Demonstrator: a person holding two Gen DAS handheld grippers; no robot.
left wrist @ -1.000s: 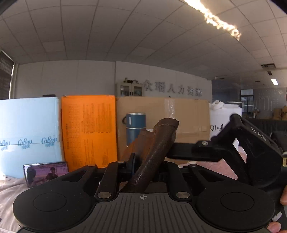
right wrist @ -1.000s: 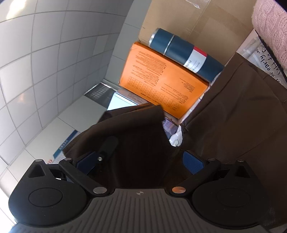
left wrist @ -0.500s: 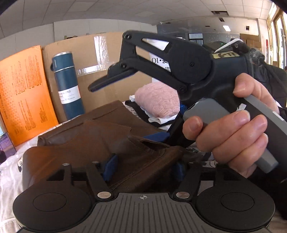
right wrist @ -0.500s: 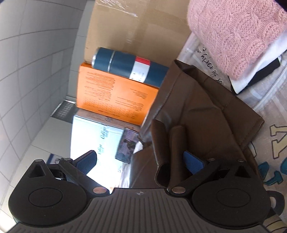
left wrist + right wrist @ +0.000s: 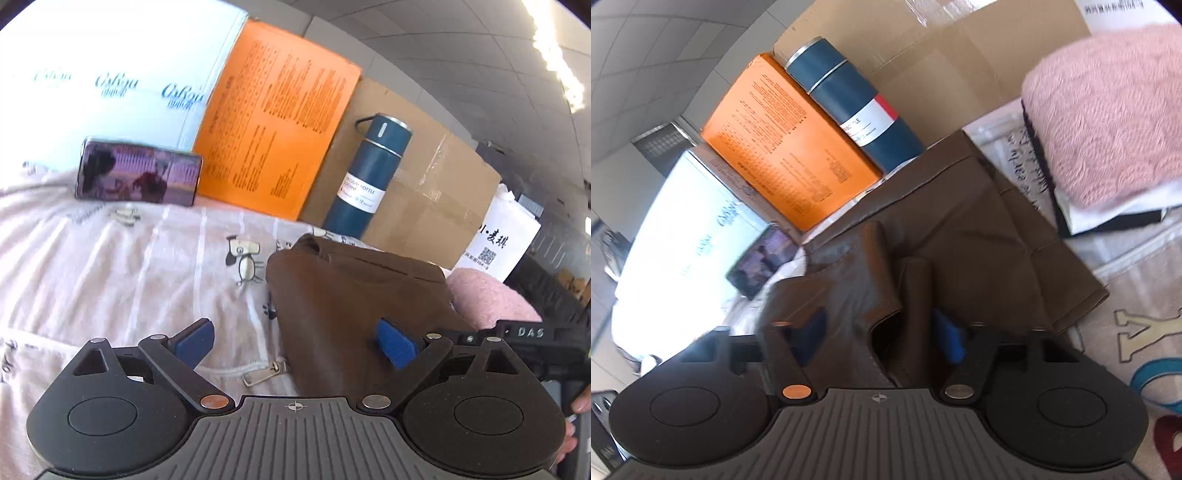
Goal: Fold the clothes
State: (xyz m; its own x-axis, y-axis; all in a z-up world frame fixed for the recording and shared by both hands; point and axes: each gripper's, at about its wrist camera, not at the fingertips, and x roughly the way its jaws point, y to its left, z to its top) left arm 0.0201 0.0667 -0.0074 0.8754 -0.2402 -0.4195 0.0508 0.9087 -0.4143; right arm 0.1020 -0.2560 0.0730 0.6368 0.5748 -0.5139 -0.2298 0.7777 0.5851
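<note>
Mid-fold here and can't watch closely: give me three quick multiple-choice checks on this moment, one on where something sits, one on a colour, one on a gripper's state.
1. Where does the blue bottle stand?
A. On the pink knit
B. Upright against the cardboard box, behind the brown garment
C. Lying flat on the phone

2. What colour is the folded knit beside the brown garment?
A. Pink
B. Green
C. Yellow

3. How is the left gripper?
A. Clamped on the bottle
B. Shut on the phone
C. Open, gripping nothing

Answers:
1 B: the left wrist view shows it upright beside the orange board, the box right behind it.
2 A: the right wrist view shows pink knit on a black and white stack.
3 C: its jaws have just been opening; the blue pads stand wide apart, one over the printed sheet, one over the garment.
</note>
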